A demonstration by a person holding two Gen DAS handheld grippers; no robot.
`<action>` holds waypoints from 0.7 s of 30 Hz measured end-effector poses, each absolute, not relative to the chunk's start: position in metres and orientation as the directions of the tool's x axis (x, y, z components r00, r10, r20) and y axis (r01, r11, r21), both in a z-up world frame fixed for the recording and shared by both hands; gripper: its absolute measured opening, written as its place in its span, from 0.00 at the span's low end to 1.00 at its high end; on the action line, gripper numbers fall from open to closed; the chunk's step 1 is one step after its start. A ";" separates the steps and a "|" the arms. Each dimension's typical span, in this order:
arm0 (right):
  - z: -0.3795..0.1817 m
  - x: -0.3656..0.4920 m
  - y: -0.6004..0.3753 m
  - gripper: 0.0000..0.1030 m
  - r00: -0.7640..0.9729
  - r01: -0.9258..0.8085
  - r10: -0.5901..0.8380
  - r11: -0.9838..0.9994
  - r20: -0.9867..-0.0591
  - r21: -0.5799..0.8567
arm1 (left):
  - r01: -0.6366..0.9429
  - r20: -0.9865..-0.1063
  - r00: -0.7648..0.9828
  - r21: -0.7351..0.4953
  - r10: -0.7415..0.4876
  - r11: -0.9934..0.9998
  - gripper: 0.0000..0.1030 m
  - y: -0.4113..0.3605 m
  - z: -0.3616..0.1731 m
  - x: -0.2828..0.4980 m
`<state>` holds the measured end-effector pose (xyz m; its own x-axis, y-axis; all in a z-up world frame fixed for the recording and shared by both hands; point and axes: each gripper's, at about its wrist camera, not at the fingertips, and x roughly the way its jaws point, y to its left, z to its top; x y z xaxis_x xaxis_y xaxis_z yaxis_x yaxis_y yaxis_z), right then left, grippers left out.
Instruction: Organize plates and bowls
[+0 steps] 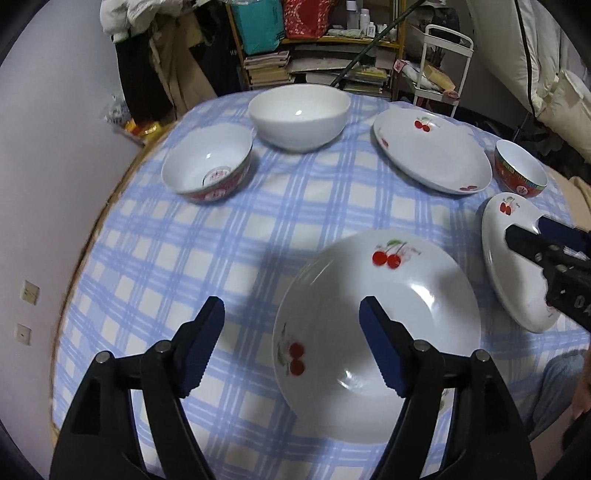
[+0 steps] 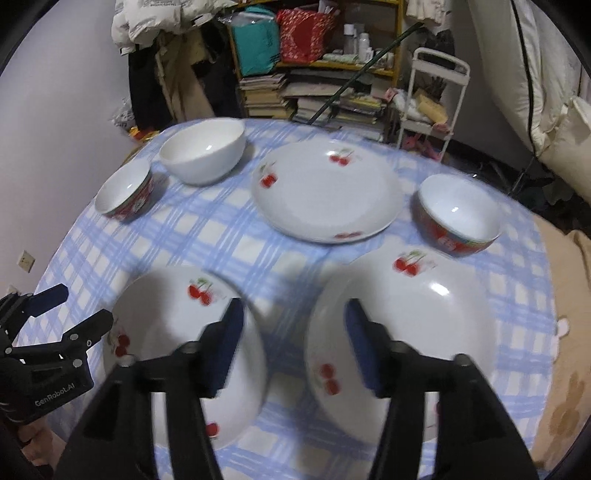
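The left tool (image 1: 291,317) stands nearest the lens, its blue-padded jaws spread wide with nothing between them; one pad hangs over the checked cloth, the other over the rim of a cherry-printed deep plate (image 1: 376,332). That plate rests flat on the worktop (image 1: 184,266), at its near edge. The right tool (image 2: 293,317) is likewise open and empty, poised above the gap between that same plate (image 2: 184,350) and a second cherry plate (image 2: 402,339) lying just beside it. No pad touches either plate.

Farther back, a third cherry plate (image 2: 325,192), shallower and wider, sits near the middle of the cloth. To its right is a small bowl with a red patterned outside (image 2: 458,218), close to the second plate's far rim. On the far left stands another red-patterned bowl (image 1: 207,170), and just beside it, at the far edge, a plain white bowl (image 1: 299,116).

Behind the worktop a shelf holds stacked books (image 1: 266,68) and a red bag (image 2: 304,35), with a white trolley (image 2: 436,99) to the right.
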<state>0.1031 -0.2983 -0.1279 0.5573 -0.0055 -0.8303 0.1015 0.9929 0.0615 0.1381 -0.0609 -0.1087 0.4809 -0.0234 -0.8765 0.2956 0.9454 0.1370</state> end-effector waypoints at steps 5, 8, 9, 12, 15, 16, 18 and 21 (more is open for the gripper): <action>-0.111 0.102 -0.329 0.90 0.571 0.136 -0.006 0.987 -0.821 0.087 | 0.299 -0.865 0.502 0.153 -0.019 0.942 0.81 -0.082 -0.097 0.137; -0.107 0.101 -0.348 0.91 0.566 0.160 -0.012 0.982 -0.824 0.096 | 0.305 -0.859 0.511 0.139 -0.038 0.942 0.82 -0.097 -0.090 0.137; -0.107 0.100 -0.352 0.91 0.565 0.166 -0.019 0.982 -0.825 0.091 | 0.307 -0.860 0.509 0.136 -0.042 0.942 0.82 -0.101 -0.089 0.137; -0.107 0.101 -0.370 0.93 0.553 0.186 -0.045 0.980 -0.832 0.070 | 0.300 -0.860 0.507 0.109 -0.061 0.948 0.82 -0.115 -0.087 0.138; -0.108 0.098 -0.387 0.93 0.552 0.196 -0.052 0.978 -0.832 0.069 | 0.285 -0.858 0.504 0.053 -0.103 0.957 0.82 -0.125 -0.085 0.139; -0.108 0.097 -0.392 0.93 0.550 0.199 -0.055 0.978 -0.833 0.067 | 0.284 -0.859 0.499 0.041 -0.111 0.958 0.82 -0.129 -0.085 0.140; -0.111 0.096 -0.401 0.93 0.546 0.201 -0.052 0.977 -0.836 0.070 | 0.289 -0.860 0.498 0.040 -0.114 0.957 0.82 -0.137 -0.086 0.141; -0.115 0.093 -0.416 0.93 0.537 0.201 -0.041 0.976 -0.843 0.081 | 0.311 -0.856 0.504 0.058 -0.113 0.949 0.82 -0.152 -0.087 0.141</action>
<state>0.0929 -0.4162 -0.1150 0.5371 -0.0411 -0.8425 0.2015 0.9761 0.0809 0.1411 -0.1519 -0.0867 0.5041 -0.1125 -0.8563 0.3106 0.9488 0.0582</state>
